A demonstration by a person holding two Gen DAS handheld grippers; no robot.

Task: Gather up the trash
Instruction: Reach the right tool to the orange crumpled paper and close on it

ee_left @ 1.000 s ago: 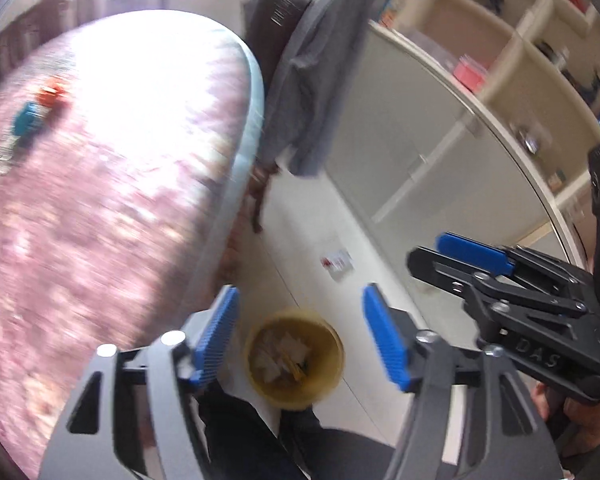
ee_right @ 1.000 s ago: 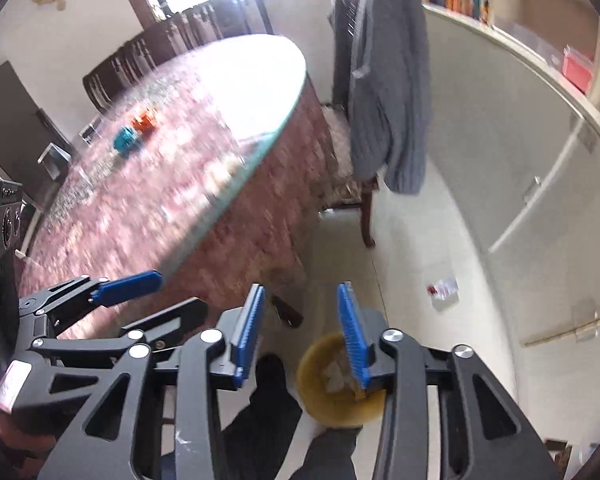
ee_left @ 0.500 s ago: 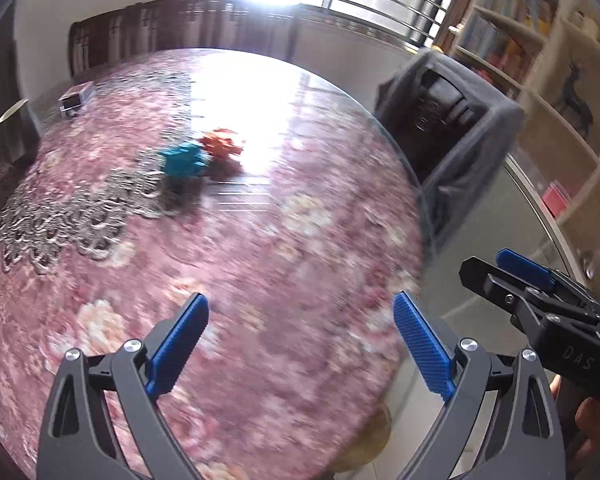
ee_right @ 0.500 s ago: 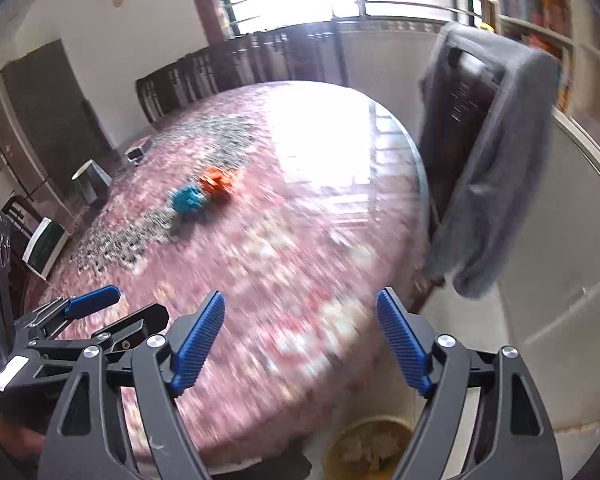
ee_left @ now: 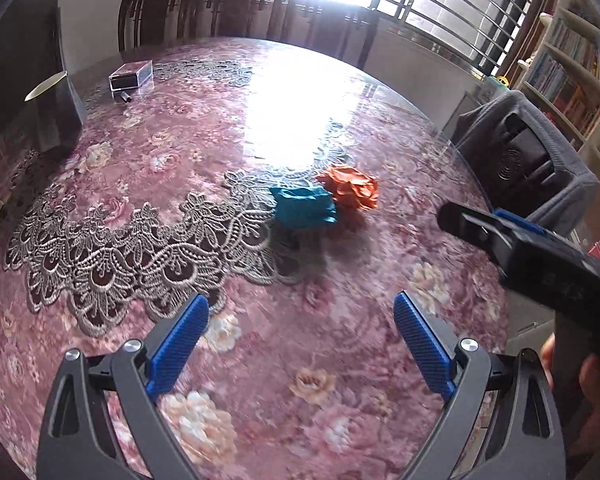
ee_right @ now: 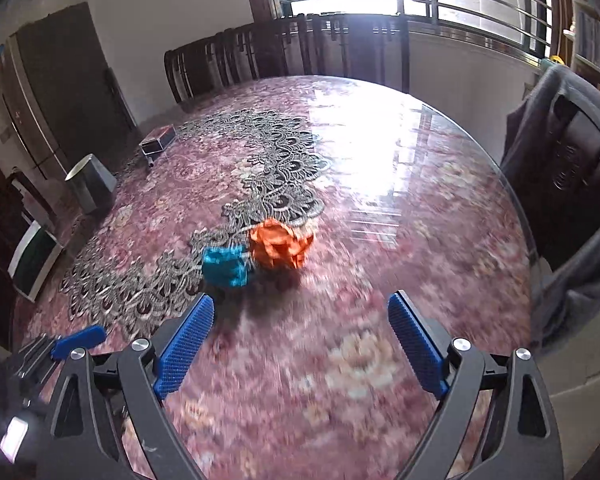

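A crumpled teal paper ball (ee_left: 304, 207) and a crumpled orange paper ball (ee_left: 350, 190) lie side by side on the round table with the pink floral cloth (ee_left: 340, 360). They also show in the right wrist view, teal (ee_right: 225, 266) and orange (ee_right: 280, 243). My left gripper (ee_left: 300, 340) is open and empty, above the table short of the balls. My right gripper (ee_right: 300, 340) is open and empty, close to the balls; it shows at the right of the left wrist view (ee_left: 496, 224). The bin is out of view.
A grey lace runner (ee_left: 140, 248) crosses the table. A small box (ee_left: 131, 76) and a dark container (ee_left: 54, 116) stand at the far left. A chair with a grey garment (ee_left: 540, 160) stands at the right edge; more chairs (ee_right: 284, 48) line the far side.
Both grippers swung up from the yellow bin on the floor to over the table and opened wider. The two paper balls are now nearer ahead.
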